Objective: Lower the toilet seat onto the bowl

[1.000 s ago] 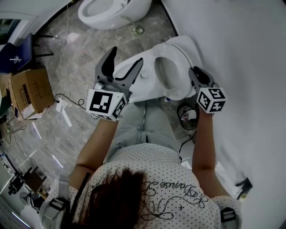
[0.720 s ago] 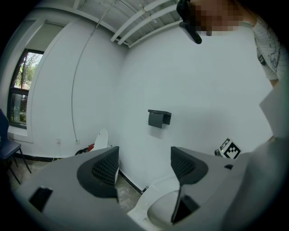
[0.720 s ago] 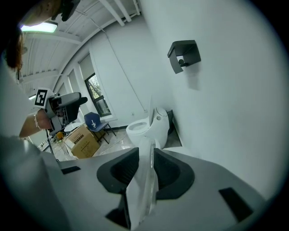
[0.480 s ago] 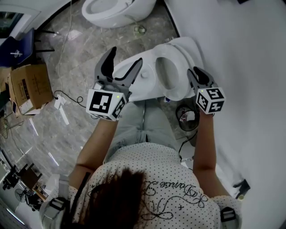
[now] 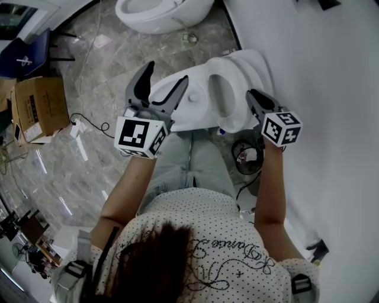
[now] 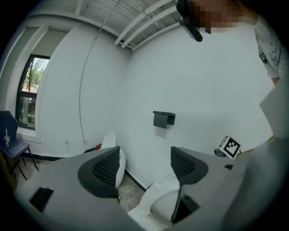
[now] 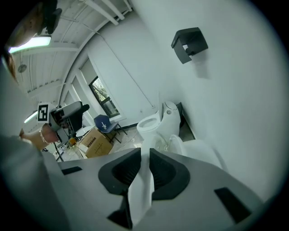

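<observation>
The white toilet (image 5: pixel 177 109) stands in front of the person. Its seat (image 5: pixel 228 121) is raised, close to the lid (image 5: pixel 251 62) by the wall. My right gripper (image 5: pixel 251 98) is at the seat's right edge. In the right gripper view the jaws (image 7: pixel 144 155) have just been closing, and the thin white seat rim (image 7: pixel 141 191) fills the gap between the pads. My left gripper (image 5: pixel 166 78) hovers open over the bowl's left side with nothing between its fingers. In the left gripper view it (image 6: pixel 146 164) looks toward the seat (image 6: pixel 158 203).
A second toilet (image 5: pixel 160 12) stands at the back. A cardboard box (image 5: pixel 38 106) and a blue chair (image 5: pixel 26 59) are at the left. Cables and a dark round fitting (image 5: pixel 249 155) lie on the floor by the white wall (image 5: pixel 331 89). A black paper holder (image 6: pixel 163 118) hangs on that wall.
The right gripper has shifted slightly while staying on the seat's edge, and the seat ring looks a little narrower from above. The left gripper stays open. The head view has drifted.
</observation>
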`<control>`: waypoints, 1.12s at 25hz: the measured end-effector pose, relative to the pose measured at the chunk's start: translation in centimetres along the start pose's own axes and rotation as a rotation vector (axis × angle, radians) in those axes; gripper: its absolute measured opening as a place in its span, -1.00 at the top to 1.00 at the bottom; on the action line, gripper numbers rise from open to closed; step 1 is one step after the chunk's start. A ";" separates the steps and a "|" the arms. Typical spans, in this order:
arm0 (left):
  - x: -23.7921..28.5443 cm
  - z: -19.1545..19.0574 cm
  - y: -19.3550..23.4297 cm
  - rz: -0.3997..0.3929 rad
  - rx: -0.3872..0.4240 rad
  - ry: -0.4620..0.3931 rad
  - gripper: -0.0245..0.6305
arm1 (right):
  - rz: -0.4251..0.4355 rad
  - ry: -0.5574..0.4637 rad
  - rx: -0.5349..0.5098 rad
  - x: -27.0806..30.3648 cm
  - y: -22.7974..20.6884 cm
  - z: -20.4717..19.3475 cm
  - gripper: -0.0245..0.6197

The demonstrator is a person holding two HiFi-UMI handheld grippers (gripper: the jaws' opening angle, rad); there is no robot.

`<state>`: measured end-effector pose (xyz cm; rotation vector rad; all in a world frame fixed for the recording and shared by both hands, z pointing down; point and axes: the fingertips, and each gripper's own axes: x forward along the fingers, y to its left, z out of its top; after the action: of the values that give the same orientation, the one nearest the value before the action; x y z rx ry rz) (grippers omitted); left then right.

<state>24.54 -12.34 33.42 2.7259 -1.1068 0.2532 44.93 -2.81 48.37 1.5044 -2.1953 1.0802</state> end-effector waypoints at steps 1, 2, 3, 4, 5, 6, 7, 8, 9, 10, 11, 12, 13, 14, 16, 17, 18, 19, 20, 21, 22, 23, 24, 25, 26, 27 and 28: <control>-0.3 0.0 0.0 0.004 -0.001 -0.003 -0.12 | 0.014 0.004 0.023 0.1 0.1 0.0 0.71; -0.6 0.0 0.1 0.009 -0.001 -0.006 -0.12 | 0.028 0.010 0.045 0.2 0.2 -0.1 0.71; -0.9 0.0 0.2 0.014 -0.001 -0.008 -0.12 | 0.041 0.018 0.060 0.3 0.3 0.0 0.70; -1.3 0.0 0.2 0.020 -0.002 -0.010 -0.12 | 0.052 0.026 0.067 0.4 0.5 0.0 0.70; -1.6 0.0 0.2 0.027 -0.002 -0.013 -0.12 | 0.061 0.032 0.065 0.5 0.6 0.0 0.70; -2.0 0.0 0.2 0.034 -0.002 -0.016 -0.12 | 0.064 0.034 0.057 0.4 0.7 0.0 0.71; -2.3 0.0 0.1 0.042 -0.001 -0.018 -0.12 | 0.062 0.033 0.045 0.3 0.7 -0.1 0.71; -2.7 0.0 0.0 0.051 0.001 -0.021 -0.12 | 0.056 0.030 0.033 0.2 0.6 -0.1 0.71; -3.0 -0.1 0.1 0.060 0.002 -0.023 -0.12 | 0.049 0.026 0.022 0.1 0.5 0.0 0.71; -3.4 -0.1 0.2 0.070 0.002 -0.025 -0.12 | 0.045 0.022 0.016 0.1 0.4 0.0 0.72; -3.8 -0.2 0.4 0.081 0.001 -0.027 -0.12 | 0.047 0.021 0.015 0.2 0.4 0.0 0.72; -4.3 -0.3 0.7 0.093 -0.001 -0.028 -0.12 | 0.053 0.022 0.014 0.3 0.5 0.0 0.72; -4.9 -0.4 0.9 0.106 -0.004 -0.030 -0.12 | 0.061 0.026 0.012 0.4 0.7 0.0 0.72; -5.5 -0.4 1.3 0.118 -0.006 -0.030 -0.12 | 0.068 0.032 0.006 0.6 1.1 0.1 0.72; -6.6 -0.5 2.0 0.142 -0.010 -0.032 -0.12 | 0.084 0.049 -0.014 0.9 2.1 0.2 0.72; -7.1 -0.5 2.3 0.153 -0.013 -0.034 -0.12 | 0.094 0.055 -0.022 1.1 2.6 0.1 0.72; -7.5 -0.5 2.6 0.164 -0.015 -0.036 -0.12 | 0.104 0.061 -0.031 1.3 3.1 0.1 0.71; -7.9 -0.6 2.9 0.173 -0.017 -0.039 -0.12 | 0.109 0.065 -0.044 1.5 3.6 -0.1 0.71; -8.3 -0.7 3.2 0.181 -0.019 -0.042 -0.12 | 0.110 0.069 -0.058 1.6 4.1 -0.3 0.71; -8.6 -0.8 3.4 0.188 -0.019 -0.045 -0.12 | 0.107 0.071 -0.071 1.8 4.4 -0.5 0.71; -8.8 -0.9 3.7 0.194 -0.019 -0.049 -0.12 | 0.105 0.072 -0.078 1.9 4.7 -0.8 0.71; -9.1 -1.0 4.1 0.200 -0.019 -0.052 -0.12 | 0.104 0.073 -0.082 2.1 5.0 -1.0 0.71; -9.3 -1.1 4.5 0.204 -0.020 -0.056 -0.12 | 0.105 0.076 -0.087 2.2 5.4 -1.2 0.71; -9.6 -1.2 5.0 0.207 -0.022 -0.059 -0.12 | 0.104 0.080 -0.095 2.4 5.9 -1.3 0.71; -9.9 -1.2 5.5 0.208 -0.024 -0.061 -0.12 | 0.100 0.084 -0.109 2.6 6.5 -1.4 0.71; -10.2 -1.3 6.0 0.206 -0.027 -0.062 -0.12 | 0.091 0.089 -0.125 2.8 6.9 -1.4 0.71; -10.5 -1.4 6.4 0.203 -0.029 -0.060 -0.12 | 0.079 0.091 -0.139 2.9 7.4 -1.5 0.71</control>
<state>12.44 -9.50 33.08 2.6127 -1.3941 0.1824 36.90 -2.37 48.00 1.2957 -2.2331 0.9769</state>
